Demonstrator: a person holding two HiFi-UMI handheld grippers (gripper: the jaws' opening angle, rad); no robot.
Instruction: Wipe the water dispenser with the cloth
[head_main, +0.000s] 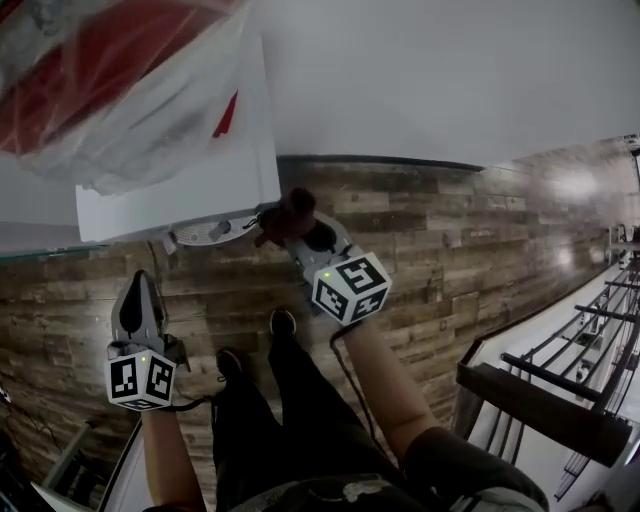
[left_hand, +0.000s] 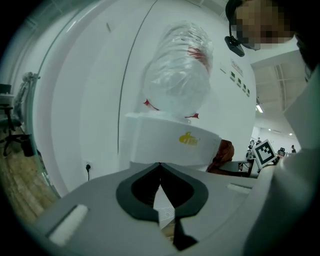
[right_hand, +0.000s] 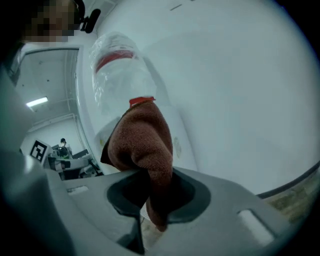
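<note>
The white water dispenser (head_main: 190, 180) stands at the upper left, topped by a plastic-wrapped bottle (head_main: 110, 70). My right gripper (head_main: 290, 225) is shut on a brown cloth (head_main: 285, 212), which sits at the dispenser's lower right corner; I cannot tell whether it touches. In the right gripper view the cloth (right_hand: 142, 145) bulges out of the jaws of that gripper (right_hand: 150, 175) and hides much of the dispenser, with the bottle (right_hand: 117, 75) above. My left gripper (head_main: 138, 280) hangs lower left, shut and empty, and its own view faces the dispenser front (left_hand: 170, 142), bottle (left_hand: 177, 80) and cloth (left_hand: 224, 155).
A wood-pattern floor (head_main: 450, 240) lies below and a white wall (head_main: 420, 70) rises behind the dispenser. The person's legs and shoes (head_main: 282, 322) are between the grippers. A black rack (head_main: 560, 400) stands at the right. A wall socket (left_hand: 88, 167) is left of the dispenser.
</note>
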